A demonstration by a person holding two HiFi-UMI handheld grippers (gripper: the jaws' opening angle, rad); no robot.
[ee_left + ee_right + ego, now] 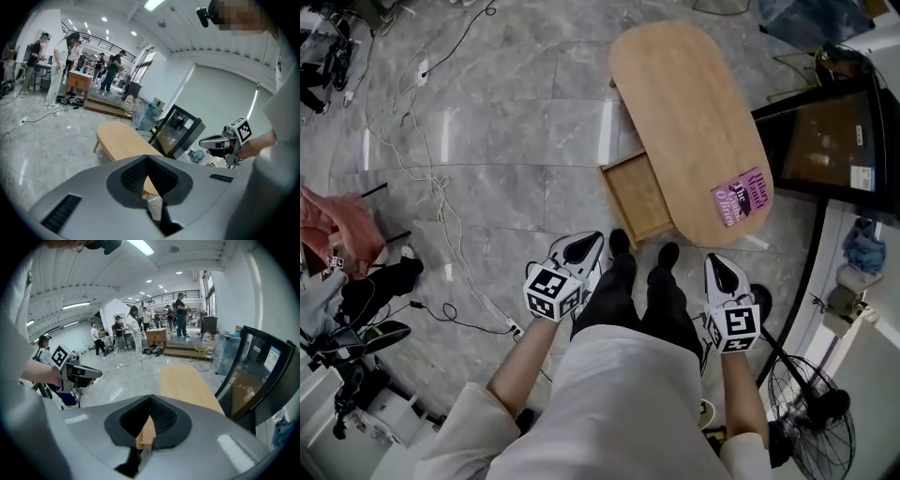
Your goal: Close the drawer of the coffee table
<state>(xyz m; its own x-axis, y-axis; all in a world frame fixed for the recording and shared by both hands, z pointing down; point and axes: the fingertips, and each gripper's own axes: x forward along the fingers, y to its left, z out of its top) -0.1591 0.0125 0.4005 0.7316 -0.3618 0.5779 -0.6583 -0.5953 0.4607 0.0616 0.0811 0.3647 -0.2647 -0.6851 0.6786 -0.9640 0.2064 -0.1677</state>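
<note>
The oval wooden coffee table (684,112) stands on the grey floor, and its drawer (637,199) is pulled out toward me at the near left end. A purple booklet (742,197) lies on the top near that end. My left gripper (594,240) hangs shut and empty just short of the drawer, to its left. My right gripper (716,260) hovers shut and empty below the table's near end. The left gripper view shows the table (122,140) ahead and the right gripper (220,142). The right gripper view shows the table (185,383) and the left gripper (86,373).
A black glass cabinet (830,141) stands right of the table. Cables (441,187) trail over the floor at left, beside a red cloth (342,225) and dark gear. A floor fan (811,412) is at the lower right. My legs and shoes (642,272) stand before the drawer.
</note>
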